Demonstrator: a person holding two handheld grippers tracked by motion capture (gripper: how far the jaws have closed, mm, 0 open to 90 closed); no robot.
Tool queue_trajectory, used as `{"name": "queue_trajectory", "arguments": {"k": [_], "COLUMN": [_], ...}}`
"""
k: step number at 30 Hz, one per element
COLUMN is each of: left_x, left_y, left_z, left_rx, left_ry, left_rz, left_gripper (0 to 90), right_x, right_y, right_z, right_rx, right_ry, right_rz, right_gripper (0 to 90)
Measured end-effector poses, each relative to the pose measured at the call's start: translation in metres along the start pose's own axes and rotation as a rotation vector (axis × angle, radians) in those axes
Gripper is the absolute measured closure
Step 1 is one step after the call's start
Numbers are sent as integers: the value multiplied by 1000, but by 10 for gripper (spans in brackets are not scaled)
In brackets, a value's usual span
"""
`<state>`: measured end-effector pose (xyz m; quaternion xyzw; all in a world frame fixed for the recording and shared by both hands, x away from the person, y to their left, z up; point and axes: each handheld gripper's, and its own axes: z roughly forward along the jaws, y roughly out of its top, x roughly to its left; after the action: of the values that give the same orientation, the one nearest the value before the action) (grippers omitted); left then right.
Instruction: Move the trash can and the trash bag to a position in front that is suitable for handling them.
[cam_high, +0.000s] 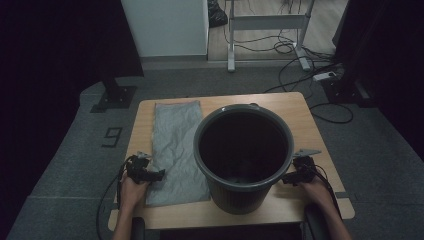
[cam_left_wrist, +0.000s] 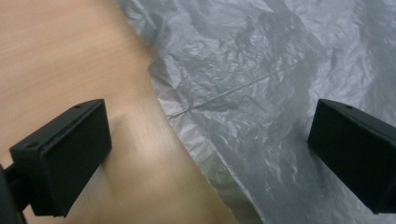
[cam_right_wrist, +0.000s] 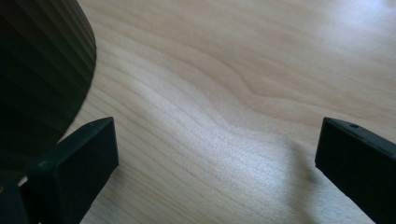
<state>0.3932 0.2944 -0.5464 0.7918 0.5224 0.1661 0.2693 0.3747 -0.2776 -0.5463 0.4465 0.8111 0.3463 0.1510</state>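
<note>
Dim room; grey floor, cables (cam_high: 295, 47) and a white desk frame (cam_high: 267, 22) at the back; small wooden table (cam_high: 300, 107) in front of me, pale grain, lit better close up than from above.

Bin (cam_high: 243, 155) stands upright on the table, dark grey, ribbed wall, open top, inside looks dark; it sits right of centre, toward my edge. Bag (cam_high: 177, 150) lies flat to the left of the bin; grey, thin, crinkled plastic, long side running away from me; its right edge runs up against the bin's base, cannot tell if it tucks under.

Left gripper (cam_high: 159, 174) is at the bag's near left edge; my hand (cam_high: 131, 192) behind it, cable (cam_high: 107, 197) trailing off the table edge. In the left gripper view my jaws are wide apart, nothing between them; one jaw hangs over bare wood, the other over the bag (cam_left_wrist: 261, 93); the bag's edge runs diagonally between the two; cannot tell if either tip touches down.

Right gripper (cam_high: 286, 177) is just beside the bin's right wall, low near the base; jaws point at the bin. In the right gripper view jaws are spread wide, holding nothing; bare table (cam_right_wrist: 224, 93) between them; the bin (cam_right_wrist: 42, 70) curves in at the left, close to that jaw; contact unclear.
</note>
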Motion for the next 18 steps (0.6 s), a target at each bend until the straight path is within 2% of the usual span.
{"name": "queue_trajectory", "arguments": {"k": [3, 9, 12, 14, 17, 18], "left_x": [6, 14, 14, 17, 26, 28], "left_y": [13, 39, 49, 53, 51, 49], "left_z": [10, 33, 41, 41, 29, 22], "left_rx": [-3, -42, -50, -41, -64, -60], "left_ry": [10, 32, 30, 5, -21, -23], "left_rz": [-12, -42, -38, -25, -61, -58], "left_gripper": [0, 0, 0, 0, 0, 0], "right_x": [0, 1, 1, 1, 1, 1], "right_y": [-1, -3, -5, -6, -8, -8], "right_z": [5, 8, 9, 9, 9, 9], "right_rx": [25, 13, 1, -9, -24, -24], "right_ry": [0, -34, -40, -37, -35, -36], "right_rz": [-3, -44, -54, -54, -58, -58], "right_gripper": [0, 0, 0, 0, 0, 0]}}
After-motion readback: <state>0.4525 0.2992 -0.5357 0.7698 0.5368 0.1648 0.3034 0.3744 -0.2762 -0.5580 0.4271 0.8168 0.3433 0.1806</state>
